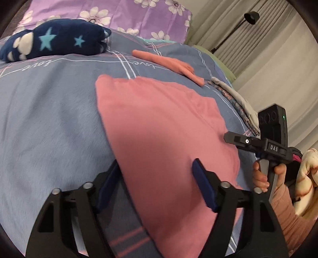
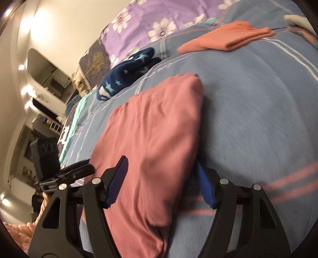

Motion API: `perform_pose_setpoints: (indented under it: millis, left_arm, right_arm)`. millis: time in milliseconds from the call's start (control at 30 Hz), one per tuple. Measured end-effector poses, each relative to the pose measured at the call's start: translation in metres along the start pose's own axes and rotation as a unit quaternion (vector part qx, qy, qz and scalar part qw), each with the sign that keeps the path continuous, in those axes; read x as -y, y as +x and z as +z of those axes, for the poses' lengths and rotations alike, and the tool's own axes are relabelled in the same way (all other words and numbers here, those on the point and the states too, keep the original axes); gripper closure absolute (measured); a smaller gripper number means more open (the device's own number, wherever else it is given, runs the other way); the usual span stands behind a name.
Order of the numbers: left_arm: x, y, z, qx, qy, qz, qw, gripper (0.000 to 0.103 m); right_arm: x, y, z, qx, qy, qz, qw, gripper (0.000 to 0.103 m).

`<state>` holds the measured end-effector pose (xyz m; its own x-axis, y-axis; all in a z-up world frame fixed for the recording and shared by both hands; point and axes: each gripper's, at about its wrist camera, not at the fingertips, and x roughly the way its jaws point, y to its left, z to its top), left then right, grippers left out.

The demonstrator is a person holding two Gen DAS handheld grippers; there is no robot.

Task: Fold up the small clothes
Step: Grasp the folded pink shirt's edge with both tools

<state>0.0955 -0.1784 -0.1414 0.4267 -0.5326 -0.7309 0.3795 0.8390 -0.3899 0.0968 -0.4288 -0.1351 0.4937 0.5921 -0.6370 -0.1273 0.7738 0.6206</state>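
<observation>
Bed [image 1: 49, 119]: covered by a blue-grey quilt; all the clothes lie on it.
Pink garment [image 1: 159, 129]: lies flat in the middle of the bed, doubled over into a thick rectangle; it looks folded at least once, and a further fold or a tidy-up may be left.
Orange garment [image 1: 169, 63]: folded small, lying beyond the pink one, apparently done.
Star-patterned bundle [image 1: 55, 42]: dark blue, near the purple pillow [image 1: 119, 12], looks finished too.
Grey clothes [image 1: 238, 103]: a flat stack at the bed's edge.
Left hand-held gripper [image 1: 153, 182]: jaws apart, straddling the pink garment's near edge, clamping nothing.
Right hand-held gripper [image 2: 161, 182]: jaws apart around the same garment's near end, not pinching.
</observation>
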Motion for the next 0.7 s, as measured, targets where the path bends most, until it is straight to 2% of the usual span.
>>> perform_pose_setpoints:
  millis: [200, 233, 267, 333, 367, 467, 567, 700]
  left_arm:
    - [-0.009, 0.021, 0.02, -0.006, -0.015, -0.009, 0.9998, 0.052]
    - [-0.01, 0.023, 0.023, -0.006, -0.018, -0.008, 0.9998, 0.058]
    - [-0.011, 0.024, 0.025, -0.005, -0.019, -0.005, 0.9998, 0.061]
    - [-0.007, 0.022, 0.027, -0.001, -0.016, 0.006, 0.9999, 0.074]
    - [0.0, 0.019, 0.027, 0.006, -0.005, 0.018, 0.9998, 0.076]
    - [0.024, 0.001, 0.026, 0.041, 0.048, 0.047, 0.9969, 0.079]
    - [0.06, -0.024, 0.026, 0.08, 0.105, 0.07, 0.9888, 0.08]
    - [0.098, -0.055, 0.028, 0.122, 0.145, 0.068, 0.9795, 0.08]
  right_arm:
    - [-0.009, 0.035, 0.025, -0.034, -0.034, 0.0, 0.999, 0.044]
    - [-0.01, 0.039, 0.028, -0.035, -0.037, -0.009, 0.999, 0.049]
    - [-0.012, 0.04, 0.029, -0.033, -0.038, -0.02, 0.999, 0.061]
    - [-0.018, 0.038, 0.028, -0.023, -0.042, -0.039, 0.998, 0.076]
    - [-0.024, 0.034, 0.026, -0.015, -0.048, -0.044, 0.998, 0.082]
    - [-0.052, 0.014, 0.016, 0.024, -0.091, -0.068, 0.993, 0.084]
    - [-0.081, -0.018, 0.007, 0.068, -0.123, -0.076, 0.987, 0.085]
    - [-0.104, -0.063, -0.006, 0.125, -0.149, -0.091, 0.977, 0.085]
